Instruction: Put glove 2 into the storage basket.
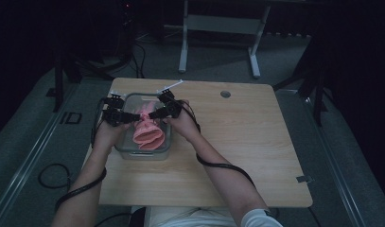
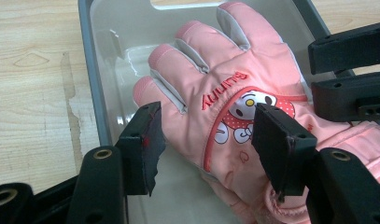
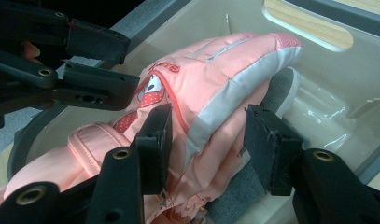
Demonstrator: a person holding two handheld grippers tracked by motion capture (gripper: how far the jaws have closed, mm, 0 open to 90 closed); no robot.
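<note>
High view: a person works both tools over a clear plastic bin point(image 1: 128, 153) at the left end of the wooden table point(image 1: 237, 156). A pink glove point(image 1: 147, 128) lies in the bin, cuff toward the person. The left gripper point(image 1: 129, 117) and right gripper point(image 1: 152, 113) meet over it from either side.

Left gripper view: the jaws stand partly spread astride the glove's point(image 2: 225, 102) palm, just short of the fingers. The left pad sits at the little-finger edge; the right pad lies over the printed cartoon patch. Whether either pad presses the fabric cannot be told.

Right gripper view: the jaws are half spread, straddling the thumb-side edge of the glove point(image 3: 215, 88). The fabric bulges between the pads, yet no pinch is confirmed. A grey layer shows beneath, possibly a second glove.

Risks, as judged: a shallow bite on padded fabric may slip on lifting. A deep bite could take the grey layer as well. The two tools sit close together and could collide. A snag on the bin wall might drag the bin.
</note>
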